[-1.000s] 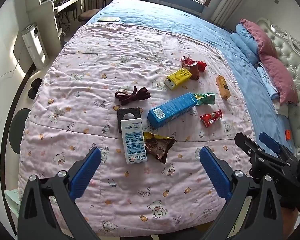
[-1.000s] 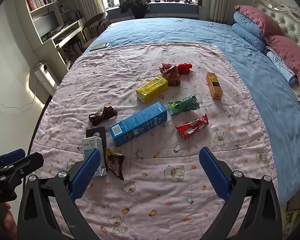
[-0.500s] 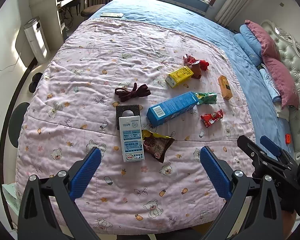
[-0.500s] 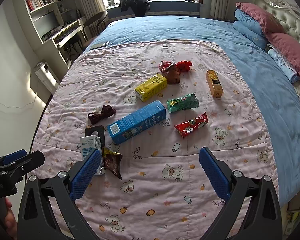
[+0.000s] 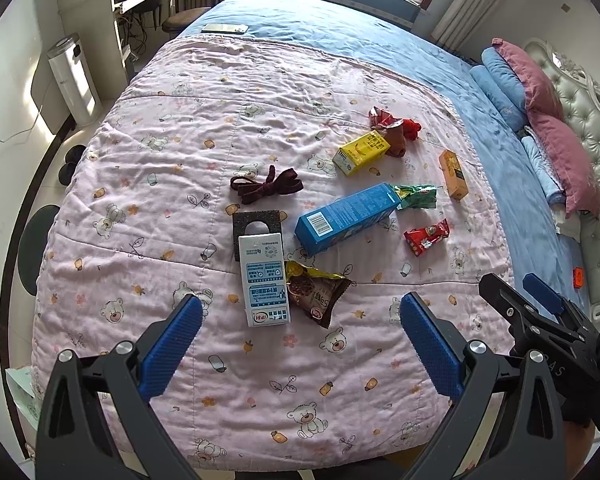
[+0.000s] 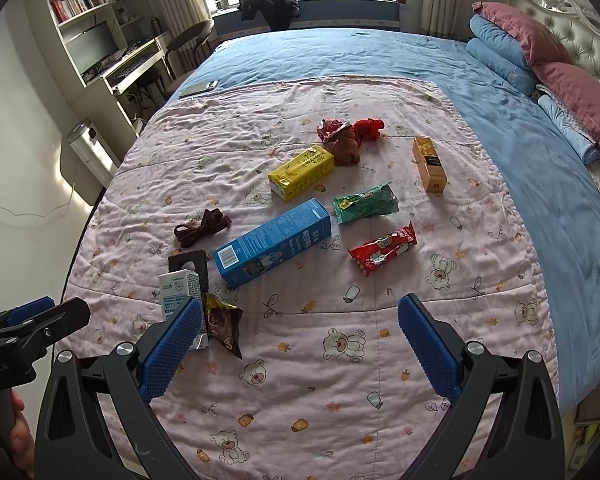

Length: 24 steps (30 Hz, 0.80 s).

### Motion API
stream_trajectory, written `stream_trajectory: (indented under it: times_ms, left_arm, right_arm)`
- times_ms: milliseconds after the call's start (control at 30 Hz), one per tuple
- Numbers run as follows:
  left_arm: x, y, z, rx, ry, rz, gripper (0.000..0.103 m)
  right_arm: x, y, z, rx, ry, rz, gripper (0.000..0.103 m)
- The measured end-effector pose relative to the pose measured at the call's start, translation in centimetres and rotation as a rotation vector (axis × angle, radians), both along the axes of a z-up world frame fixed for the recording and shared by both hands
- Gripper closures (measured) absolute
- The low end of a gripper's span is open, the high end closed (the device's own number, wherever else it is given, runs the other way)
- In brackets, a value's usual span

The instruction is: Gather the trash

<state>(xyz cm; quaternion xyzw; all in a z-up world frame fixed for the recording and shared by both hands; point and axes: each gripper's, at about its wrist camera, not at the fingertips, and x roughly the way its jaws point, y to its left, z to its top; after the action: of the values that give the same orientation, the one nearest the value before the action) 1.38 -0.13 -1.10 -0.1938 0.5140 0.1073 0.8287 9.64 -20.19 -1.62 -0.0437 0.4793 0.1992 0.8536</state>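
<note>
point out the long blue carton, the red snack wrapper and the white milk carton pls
Long blue cardboard carton (image 6: 274, 242), right wrist view, middle of its top face.
Red foil snack wrapper (image 6: 383, 247), right wrist view, centre of the printed front.
White rectangular milk carton (image 5: 263, 278), left wrist view, middle of its top face.

Left gripper (image 5: 300, 322): black angular frame, silver screw heads, textured blue finger pads (image 5: 171, 350). Right gripper (image 6: 300, 322): identical build. White lettering marked each gripper's black body.
</note>
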Motion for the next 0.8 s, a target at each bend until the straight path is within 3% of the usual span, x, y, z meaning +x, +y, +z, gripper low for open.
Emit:
stream_trajectory:
  times_ms: [800]
  left_arm:
    - [0.4, 0.7, -0.6, -0.003, 0.012, 0.014, 0.004]
  right_arm:
    - [0.2, 0.5, -0.2, 0.014, 0.017, 0.006, 0.008]
